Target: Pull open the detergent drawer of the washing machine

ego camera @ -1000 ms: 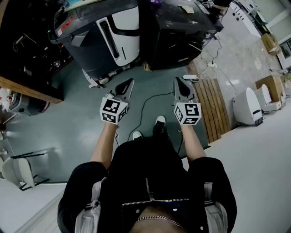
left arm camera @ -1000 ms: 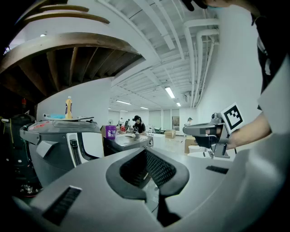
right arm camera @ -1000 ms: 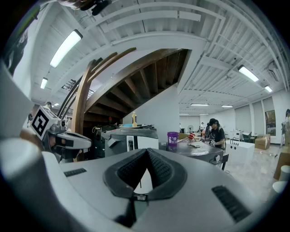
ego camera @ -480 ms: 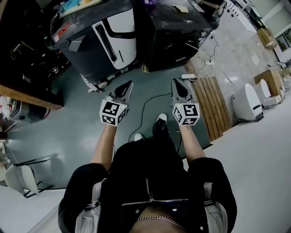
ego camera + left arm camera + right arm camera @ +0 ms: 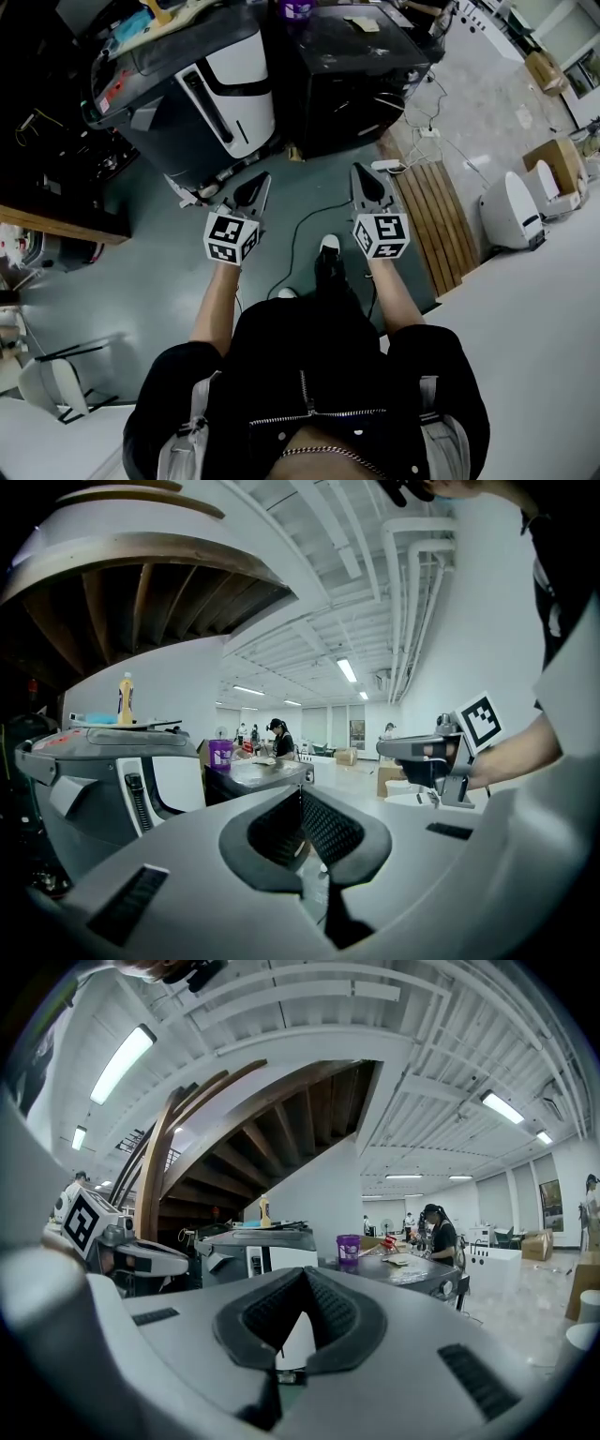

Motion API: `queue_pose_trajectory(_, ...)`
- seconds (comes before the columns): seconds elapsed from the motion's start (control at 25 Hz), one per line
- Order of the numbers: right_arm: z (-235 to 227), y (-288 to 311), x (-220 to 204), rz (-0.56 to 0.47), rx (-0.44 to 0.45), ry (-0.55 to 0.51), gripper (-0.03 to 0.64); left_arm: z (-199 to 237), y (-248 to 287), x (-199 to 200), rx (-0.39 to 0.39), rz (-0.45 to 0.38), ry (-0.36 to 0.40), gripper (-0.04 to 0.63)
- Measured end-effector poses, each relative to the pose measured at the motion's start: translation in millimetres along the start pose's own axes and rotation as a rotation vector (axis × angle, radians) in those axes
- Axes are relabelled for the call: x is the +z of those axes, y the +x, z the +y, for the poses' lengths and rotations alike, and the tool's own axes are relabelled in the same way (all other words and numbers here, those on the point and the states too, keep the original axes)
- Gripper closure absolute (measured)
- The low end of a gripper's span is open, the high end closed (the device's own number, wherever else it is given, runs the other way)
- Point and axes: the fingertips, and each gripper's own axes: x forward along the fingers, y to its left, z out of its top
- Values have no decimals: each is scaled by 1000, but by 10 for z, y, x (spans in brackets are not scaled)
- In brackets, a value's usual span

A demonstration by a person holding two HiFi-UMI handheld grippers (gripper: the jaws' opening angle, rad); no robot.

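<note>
Left claw [image 5: 261,180] and right claw [image 5: 364,173], both closed and empty, face one grey machine [image 5: 178,103], one black machine [image 5: 347,84].

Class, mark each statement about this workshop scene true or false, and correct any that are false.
1. Both grippers are shut and hold nothing. True: the left gripper and the right gripper have their jaws together and empty.
2. The left gripper is touching the grey and white machine. False: it is held in the air short of it.
3. A purple cup stands on top of the black machine. True.
4. The wooden slatted board lies on the floor at the person's left. False: it lies at the person's right.
5. A cable runs across the floor between the grippers. True.
</note>
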Motion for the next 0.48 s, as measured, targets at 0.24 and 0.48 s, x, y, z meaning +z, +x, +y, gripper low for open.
queue_pose_trajectory(0.24, -395, 403, -32, 19, 9, 20, 612, 141, 516, 38, 7, 14, -13, 574)
queue_pose_trajectory(0.48, -793, 939, 19, 33, 60, 19, 612, 361, 1062, 136, 52, 24, -36, 574)
